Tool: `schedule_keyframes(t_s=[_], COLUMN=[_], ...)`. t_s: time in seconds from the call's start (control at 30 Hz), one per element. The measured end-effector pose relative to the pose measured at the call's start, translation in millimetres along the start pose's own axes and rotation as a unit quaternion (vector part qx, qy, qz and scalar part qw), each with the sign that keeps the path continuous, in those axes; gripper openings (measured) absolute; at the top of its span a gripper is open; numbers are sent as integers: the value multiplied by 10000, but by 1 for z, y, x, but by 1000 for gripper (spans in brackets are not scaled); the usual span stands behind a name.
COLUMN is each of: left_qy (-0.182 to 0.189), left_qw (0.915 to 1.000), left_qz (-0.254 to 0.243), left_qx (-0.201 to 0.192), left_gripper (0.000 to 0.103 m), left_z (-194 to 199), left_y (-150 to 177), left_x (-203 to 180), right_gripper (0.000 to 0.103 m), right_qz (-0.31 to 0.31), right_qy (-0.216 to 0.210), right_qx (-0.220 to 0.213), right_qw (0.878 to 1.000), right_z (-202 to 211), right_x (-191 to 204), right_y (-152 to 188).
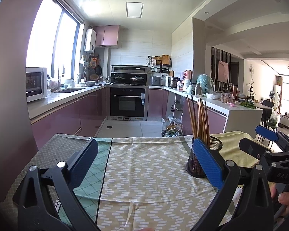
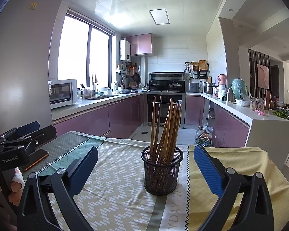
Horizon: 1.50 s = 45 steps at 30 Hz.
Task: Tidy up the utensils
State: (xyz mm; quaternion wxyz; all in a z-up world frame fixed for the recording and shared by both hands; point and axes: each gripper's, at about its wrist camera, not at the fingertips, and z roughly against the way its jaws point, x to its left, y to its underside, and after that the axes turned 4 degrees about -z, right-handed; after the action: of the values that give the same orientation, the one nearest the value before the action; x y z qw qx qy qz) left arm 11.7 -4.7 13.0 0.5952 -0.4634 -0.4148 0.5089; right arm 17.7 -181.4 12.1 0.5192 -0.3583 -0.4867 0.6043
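Observation:
A black mesh cup stands upright on the patterned tablecloth, holding several wooden chopsticks that lean against its rim. My right gripper is open, its blue-padded fingers spread wide on either side of the cup without touching it. In the left wrist view the same cup sits behind my left gripper's right finger. My left gripper is open and holds nothing, above bare cloth. The right gripper shows at the right edge there.
A phone lies on the cloth at the left, under the left gripper. A hand holds that tool. The table's far edge drops to the kitchen floor. Purple cabinets and a counter with jars stand beyond.

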Motion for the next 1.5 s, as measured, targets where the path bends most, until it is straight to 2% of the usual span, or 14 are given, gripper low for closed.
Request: schedule_keyframes(t_s=[1.5], left_qy=[28], left_qw=[10000], left_qz=[9], left_qx=[-19], left_gripper=[97], left_z=[-2], left_y=[2], left_x=[-3], right_gripper=[96], right_qz=[-64], right_qy=[20], right_qx=[-16], right_qw=[10000], right_z=[-3], right_x=[1], right_y=[0])
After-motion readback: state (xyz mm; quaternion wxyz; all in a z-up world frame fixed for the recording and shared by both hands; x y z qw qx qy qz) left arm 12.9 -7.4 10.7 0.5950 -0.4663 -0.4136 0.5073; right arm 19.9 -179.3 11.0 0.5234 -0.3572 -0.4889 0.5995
